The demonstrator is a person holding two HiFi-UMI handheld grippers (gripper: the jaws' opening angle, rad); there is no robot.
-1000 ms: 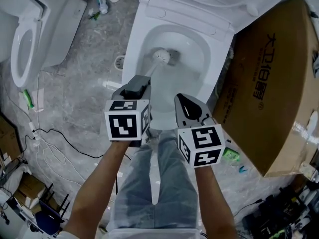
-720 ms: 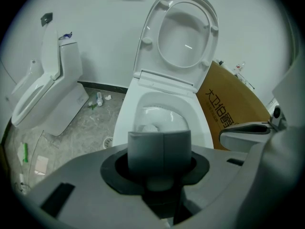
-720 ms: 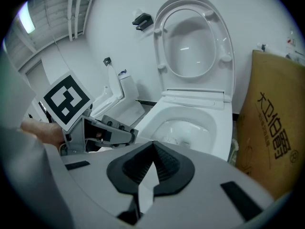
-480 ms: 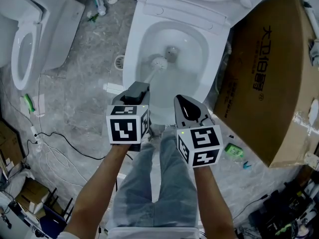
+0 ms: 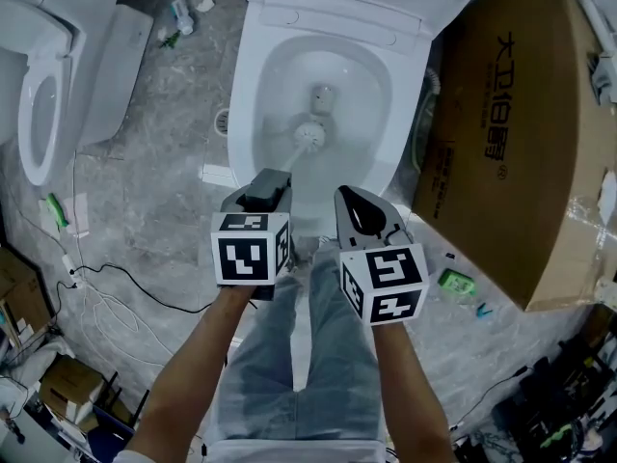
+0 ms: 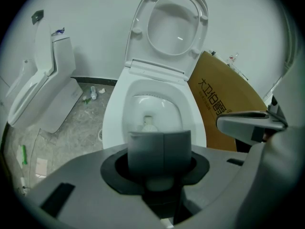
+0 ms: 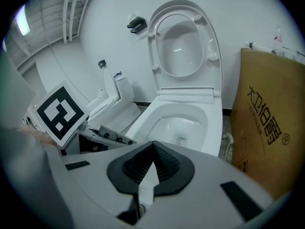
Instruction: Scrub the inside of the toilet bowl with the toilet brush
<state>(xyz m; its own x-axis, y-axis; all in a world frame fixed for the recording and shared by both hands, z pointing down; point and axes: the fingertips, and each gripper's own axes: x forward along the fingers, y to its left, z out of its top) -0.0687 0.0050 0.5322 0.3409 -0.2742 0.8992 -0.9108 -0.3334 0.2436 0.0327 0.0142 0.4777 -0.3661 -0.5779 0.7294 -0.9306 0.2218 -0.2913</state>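
Observation:
The white toilet bowl (image 5: 253,114) stands open in front of me, lid up. The toilet brush (image 5: 309,134) has its white head down in the bowl, just in front of the drain hole, and its pale handle slants back to my left gripper (image 5: 268,183). That gripper is shut on the brush's thick grey grip (image 6: 160,149). In the left gripper view the brush head (image 6: 148,126) shows past the grip, low in the bowl (image 6: 114,113). My right gripper (image 5: 362,204) hovers beside the left one over the bowl's front rim, shut on nothing, its black pads (image 7: 167,163) pressed together.
A large cardboard box (image 5: 511,133) leans close against the toilet's right side. A second toilet (image 5: 43,95) stands at the left, with a cable (image 5: 96,287) and small litter on the grey floor. A green item (image 5: 456,282) lies by the box. The person's legs (image 5: 299,355) are below.
The brush head has slid from beside the drain hole toward the front of the bowl, nearer me. Both grippers stay almost where they were.

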